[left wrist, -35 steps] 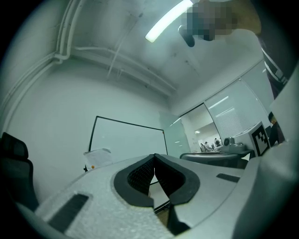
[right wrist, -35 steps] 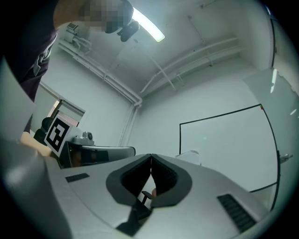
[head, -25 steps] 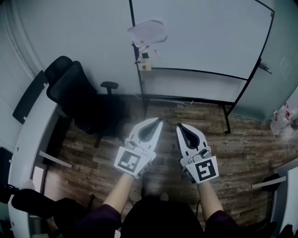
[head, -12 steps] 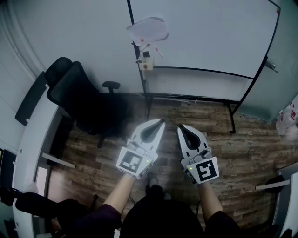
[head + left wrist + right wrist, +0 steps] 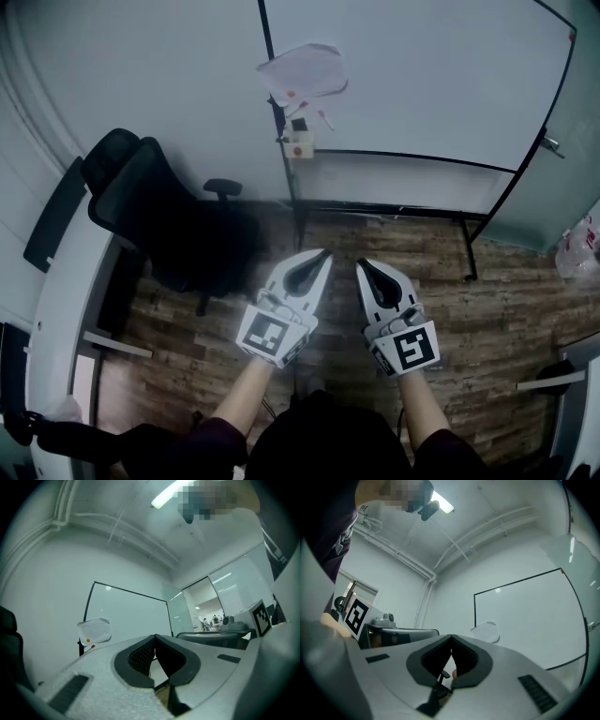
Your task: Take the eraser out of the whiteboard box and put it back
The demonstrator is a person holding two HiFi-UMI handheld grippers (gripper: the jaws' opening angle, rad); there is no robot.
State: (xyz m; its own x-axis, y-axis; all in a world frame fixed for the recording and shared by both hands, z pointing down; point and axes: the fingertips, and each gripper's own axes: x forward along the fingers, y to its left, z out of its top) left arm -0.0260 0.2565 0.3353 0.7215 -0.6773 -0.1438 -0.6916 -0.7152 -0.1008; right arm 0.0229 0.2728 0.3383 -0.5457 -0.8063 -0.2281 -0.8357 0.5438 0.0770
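A whiteboard stands on a black-framed stand ahead of me. On its left post hangs a small white box with a dark eraser sticking up from it. A crumpled white sheet hangs above the box. My left gripper and right gripper are held side by side over the wooden floor, well short of the box. Both point toward the board, both are shut and both hold nothing. The left gripper view shows the left gripper's tips meeting below the board. The right gripper's tips meet too.
A black office chair stands left of the board's stand, beside a curved white desk. The stand's leg reaches out over the wooden floor. A glass door with a handle is at the right, with a white bag below it.
The whiteboard, the box and the chair have slid lower and look larger in the head view: I have come closer to the board with both grippers, which stay shut.
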